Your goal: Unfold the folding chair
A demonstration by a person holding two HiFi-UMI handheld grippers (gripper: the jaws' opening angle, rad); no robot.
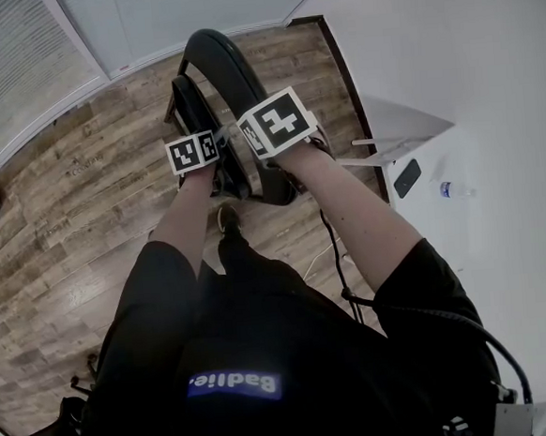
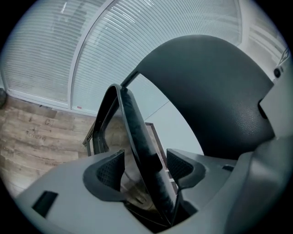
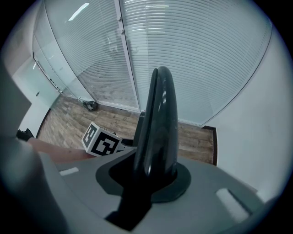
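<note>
In the head view the folding chair (image 1: 216, 62) stands on the plank floor (image 1: 75, 218) right in front of the person, not yet opened, its flat parts close together. The left gripper (image 1: 197, 158) and the right gripper (image 1: 278, 127) are both up at its top end, side by side. I judge it a rigid thing of moulded plastic on a metal frame, with some weight and a hinge that may resist. Nothing in it should give or bend under the jaws, though the glossy plastic could slip. The sound holds look to be the top of the back for steadying and the rim of the seat for swinging outward. In the left gripper view the jaws stand apart and a thin black edge (image 2: 139, 137) of the chair runs up between them. The ribbed pads (image 2: 109, 170) show a gap on either side, so nothing is clamped. A broad, dark grey backrest shell (image 2: 219, 100) with a fine pebbled grain curves overhead, and a slim metal frame (image 2: 97, 132) shows to the left against the slatted blinds (image 2: 46, 55). In the right gripper view the jaws are closed tight on a smooth, shiny black slab of the chair that rises narrow and rounded like a fin, and the left gripper's marker cube (image 3: 100, 141) sits just beside it, lower down.
</note>
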